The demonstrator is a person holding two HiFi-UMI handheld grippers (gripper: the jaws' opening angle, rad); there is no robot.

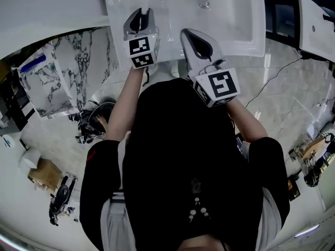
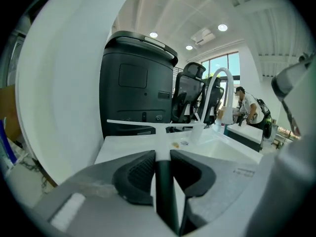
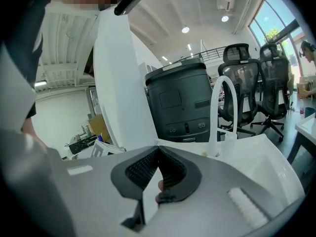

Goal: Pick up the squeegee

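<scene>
Left gripper [image 2: 163,153] was clamped on the dark handle of the squeegee [image 2: 165,196], white blade out ahead over the sink top [image 2: 123,147]; I judged it light, stiff and rather slick, best held by that handle, while my right gripper [image 3: 158,149] was closed on nothing.

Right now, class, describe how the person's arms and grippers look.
Both the left gripper and right gripper are grey, wedge-shaped, with black ribbed pads. Each carries a white cube with black square markers. The person wears a black short-sleeved top.
</scene>
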